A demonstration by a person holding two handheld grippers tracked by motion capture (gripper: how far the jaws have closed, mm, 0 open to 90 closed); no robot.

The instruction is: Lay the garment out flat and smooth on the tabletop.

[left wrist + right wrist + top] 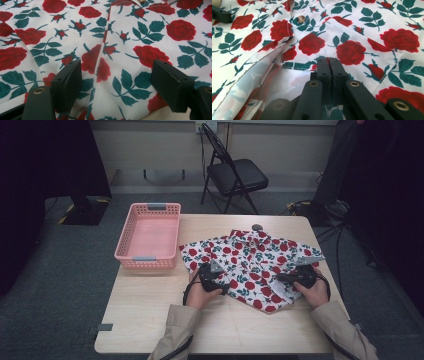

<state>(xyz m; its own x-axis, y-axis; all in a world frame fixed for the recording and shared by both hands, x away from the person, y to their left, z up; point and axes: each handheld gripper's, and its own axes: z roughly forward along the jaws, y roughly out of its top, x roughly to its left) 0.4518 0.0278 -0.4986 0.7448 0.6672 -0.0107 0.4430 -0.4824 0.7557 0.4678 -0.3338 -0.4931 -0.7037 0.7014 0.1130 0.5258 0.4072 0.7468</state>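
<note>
A rose-print shirt [252,265] lies spread on the right half of a wooden table [150,315], its far edge near a small grey disc [257,227]. A person's sleeved forearms come in from the near side, each hand holding a black gripper. The left gripper [214,279] rests on the shirt's near-left part, its jaws standing wide apart over the cloth, one pad [67,83] on each side of a crease, nothing pinched between them. The right gripper [295,279] sits at the shirt's near-right edge, its jaws closed together on a fold of the fabric, a button [300,19] beyond them. A pink basket [149,262] stands at the table's far-left corner, just beside the shirt's sleeve. A black folding chair [235,175] stands beyond the table.
</note>
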